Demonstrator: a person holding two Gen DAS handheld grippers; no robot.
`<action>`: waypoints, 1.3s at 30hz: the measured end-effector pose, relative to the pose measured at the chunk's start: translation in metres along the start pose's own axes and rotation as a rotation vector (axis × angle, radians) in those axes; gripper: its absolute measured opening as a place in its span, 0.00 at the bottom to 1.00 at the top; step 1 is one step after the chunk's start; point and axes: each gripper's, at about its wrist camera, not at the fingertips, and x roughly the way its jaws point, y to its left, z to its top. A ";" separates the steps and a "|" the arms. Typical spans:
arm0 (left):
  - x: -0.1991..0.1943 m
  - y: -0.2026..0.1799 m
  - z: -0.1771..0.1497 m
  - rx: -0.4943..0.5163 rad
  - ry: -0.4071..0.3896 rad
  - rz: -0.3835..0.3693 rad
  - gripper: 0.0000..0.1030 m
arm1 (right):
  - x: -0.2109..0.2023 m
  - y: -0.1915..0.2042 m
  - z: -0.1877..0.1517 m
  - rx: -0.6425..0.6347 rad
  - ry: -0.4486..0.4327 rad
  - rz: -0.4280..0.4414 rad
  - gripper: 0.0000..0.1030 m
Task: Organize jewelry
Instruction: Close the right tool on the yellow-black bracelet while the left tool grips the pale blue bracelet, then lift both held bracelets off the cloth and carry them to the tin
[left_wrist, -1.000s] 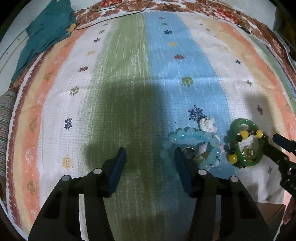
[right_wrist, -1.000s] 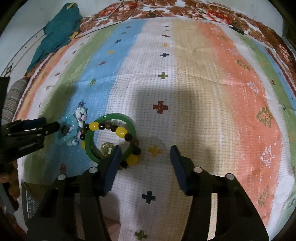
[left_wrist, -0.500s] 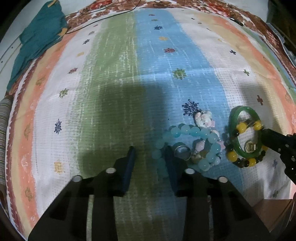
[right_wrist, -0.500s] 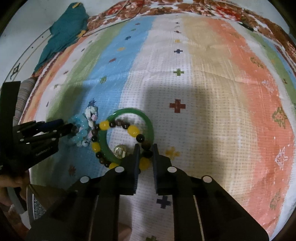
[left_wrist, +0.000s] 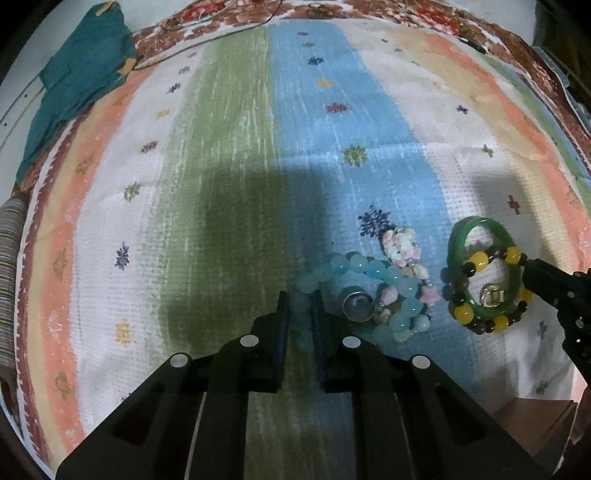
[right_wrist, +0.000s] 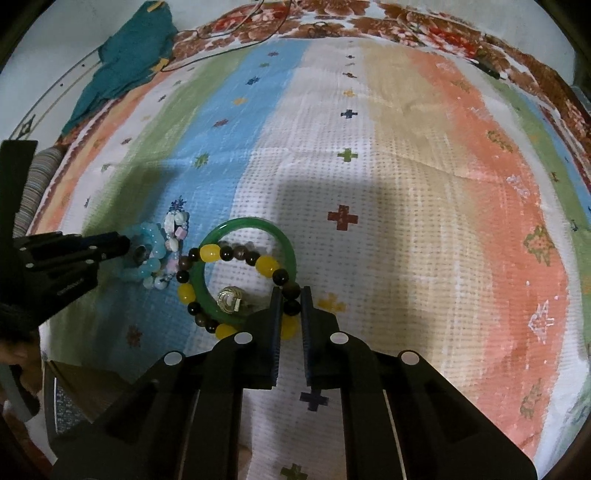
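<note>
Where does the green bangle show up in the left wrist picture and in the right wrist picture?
Left wrist view: green bangle lies at the right edge, beside the right gripper.
Right wrist view: the bangle sits left of center, just ahead of the right gripper, which is shut on the yellow and brown bead bracelet.
Shared landmark: the aqua bead bracelet, held by the left gripper.
</note>
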 end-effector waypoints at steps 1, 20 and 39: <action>-0.003 -0.001 0.000 0.004 -0.007 0.000 0.11 | -0.002 0.000 0.000 -0.001 -0.004 -0.002 0.10; -0.050 -0.009 -0.006 -0.025 -0.104 -0.047 0.11 | -0.043 0.007 -0.007 0.007 -0.095 -0.039 0.10; -0.107 -0.026 -0.018 -0.003 -0.235 -0.076 0.11 | -0.095 0.013 -0.018 0.017 -0.244 -0.052 0.10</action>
